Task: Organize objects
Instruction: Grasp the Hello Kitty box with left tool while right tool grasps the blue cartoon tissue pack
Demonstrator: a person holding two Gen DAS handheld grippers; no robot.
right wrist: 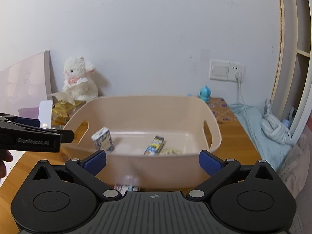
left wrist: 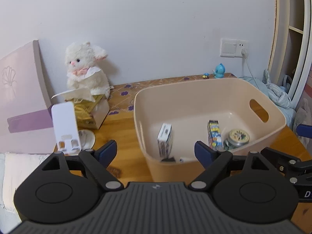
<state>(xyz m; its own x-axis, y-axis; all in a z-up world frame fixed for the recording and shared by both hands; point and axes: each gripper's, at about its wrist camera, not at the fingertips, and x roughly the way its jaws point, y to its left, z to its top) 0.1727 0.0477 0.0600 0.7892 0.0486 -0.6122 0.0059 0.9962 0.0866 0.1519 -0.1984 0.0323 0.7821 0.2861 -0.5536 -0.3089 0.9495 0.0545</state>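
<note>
**Both grippers hanging wide over the basket**

Left gripper is gaping wide, holding nothing, its pads clear of the beige basket on the wooden table. Inside, a blurred white box is standing left, a blue carton and a tin-lidded jar right. Right gripper is likewise spread empty; a small blurred box is lying half hidden beneath it.
</note>
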